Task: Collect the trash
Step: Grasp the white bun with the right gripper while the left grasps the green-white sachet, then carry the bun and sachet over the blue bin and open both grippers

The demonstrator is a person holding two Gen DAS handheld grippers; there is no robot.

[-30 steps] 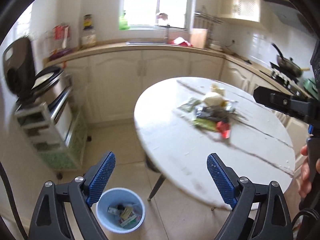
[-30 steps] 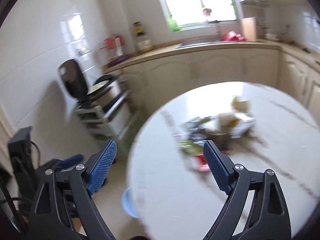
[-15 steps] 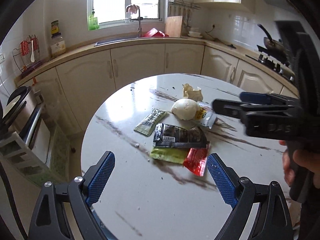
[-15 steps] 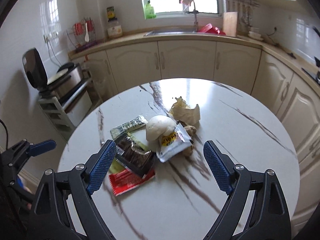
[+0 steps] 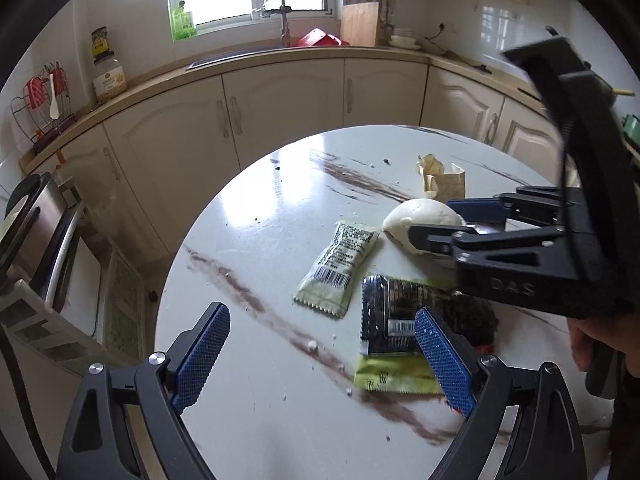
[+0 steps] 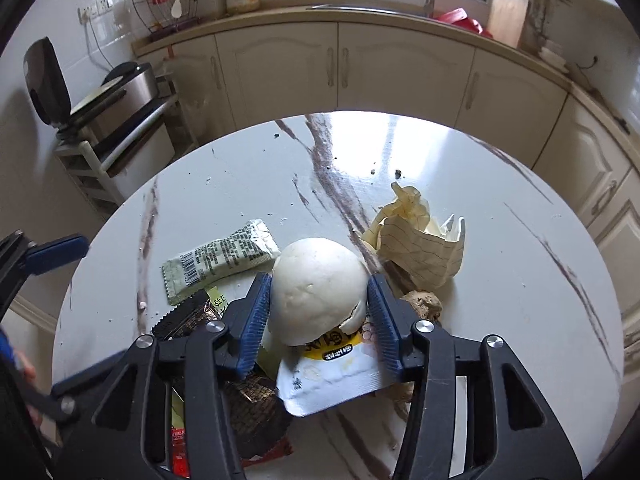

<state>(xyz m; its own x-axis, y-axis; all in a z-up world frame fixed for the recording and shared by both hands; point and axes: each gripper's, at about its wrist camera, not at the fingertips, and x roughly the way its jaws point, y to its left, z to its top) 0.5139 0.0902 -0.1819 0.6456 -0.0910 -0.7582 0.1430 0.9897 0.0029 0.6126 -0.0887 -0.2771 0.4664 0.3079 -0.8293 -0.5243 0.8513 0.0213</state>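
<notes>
On the round marble table [image 5: 248,420], the left gripper [image 5: 322,356] hangs with fingers wide apart and nothing between them. Ahead lies a pale green sachet [image 5: 338,266], then a black packet [image 5: 396,316] partly hidden by the gripper. The right gripper [image 6: 319,312], its jaws just having closed, clamps a white bun [image 6: 318,290], hiding the wrappers beneath; crumpled lined paper [image 6: 420,244] lies just beyond
</notes>
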